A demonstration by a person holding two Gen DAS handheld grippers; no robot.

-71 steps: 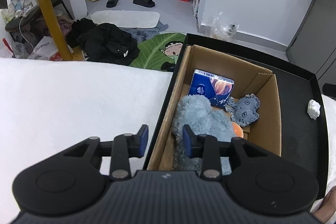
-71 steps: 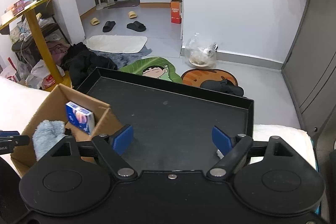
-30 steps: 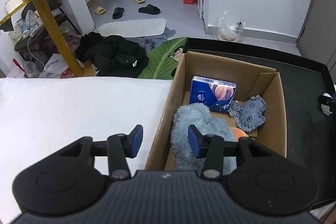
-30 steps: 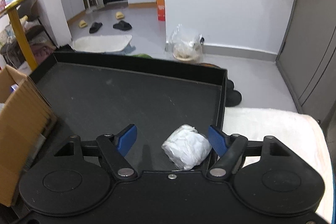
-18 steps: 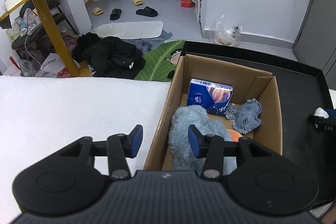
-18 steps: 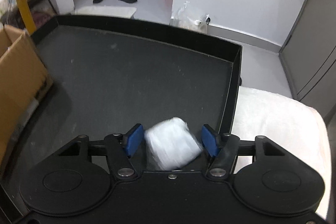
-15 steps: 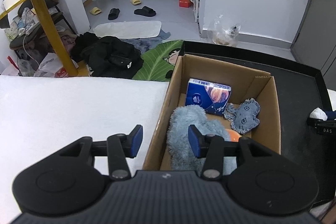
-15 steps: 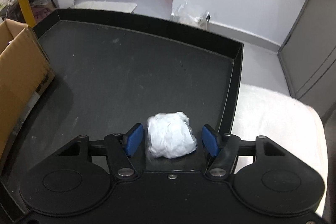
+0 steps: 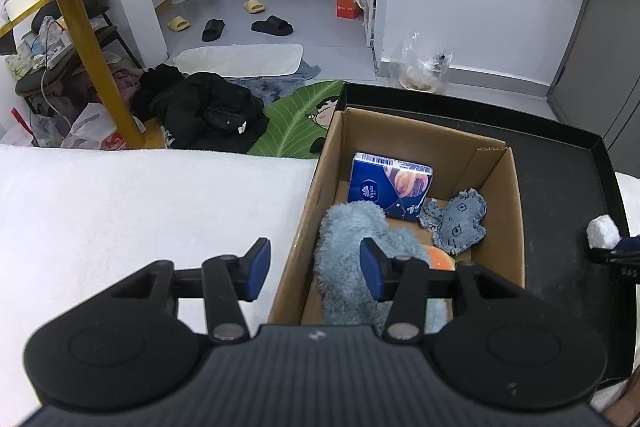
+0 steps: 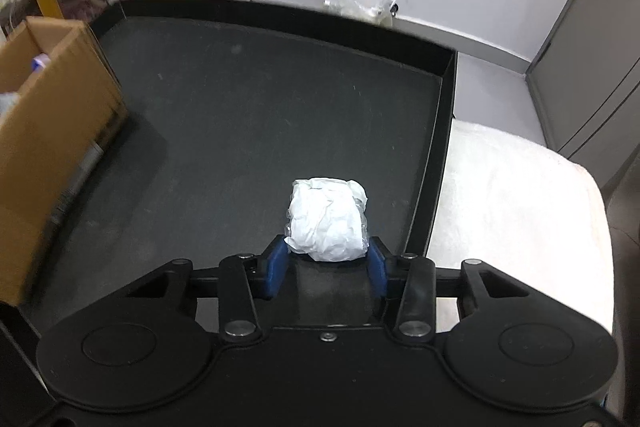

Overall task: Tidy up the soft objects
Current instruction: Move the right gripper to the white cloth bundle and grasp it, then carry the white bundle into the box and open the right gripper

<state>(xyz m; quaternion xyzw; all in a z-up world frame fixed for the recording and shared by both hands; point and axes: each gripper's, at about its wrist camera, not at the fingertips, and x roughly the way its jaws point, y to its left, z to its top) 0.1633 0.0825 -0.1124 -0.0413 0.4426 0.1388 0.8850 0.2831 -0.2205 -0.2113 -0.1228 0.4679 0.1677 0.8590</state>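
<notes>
My right gripper (image 10: 326, 261) is shut on a crumpled white wad (image 10: 327, 225) wrapped in clear film and holds it above the black tray (image 10: 248, 115), near the tray's right wall. The wad also shows at the right edge of the left wrist view (image 9: 603, 231). A cardboard box (image 9: 498, 203) stands in the tray's left part and holds a fluffy blue-grey plush (image 9: 352, 239), a blue tissue pack (image 9: 390, 185), a small grey cloth toy (image 9: 458, 225) and something orange (image 9: 440, 258). My left gripper (image 9: 314, 269) is open and empty, astride the box's left wall.
A white towel-covered surface (image 9: 140, 211) lies left of the tray and also right of it (image 10: 516, 195). The cardboard box (image 10: 48, 131) stands at the left in the right wrist view. Beyond the table edge are the floor, clothes, slippers and a yellow-legged side table (image 9: 92, 39).
My right gripper moved onto the white wad, closed on it and lifted it off the tray floor. My left gripper stayed open over the box's left wall.
</notes>
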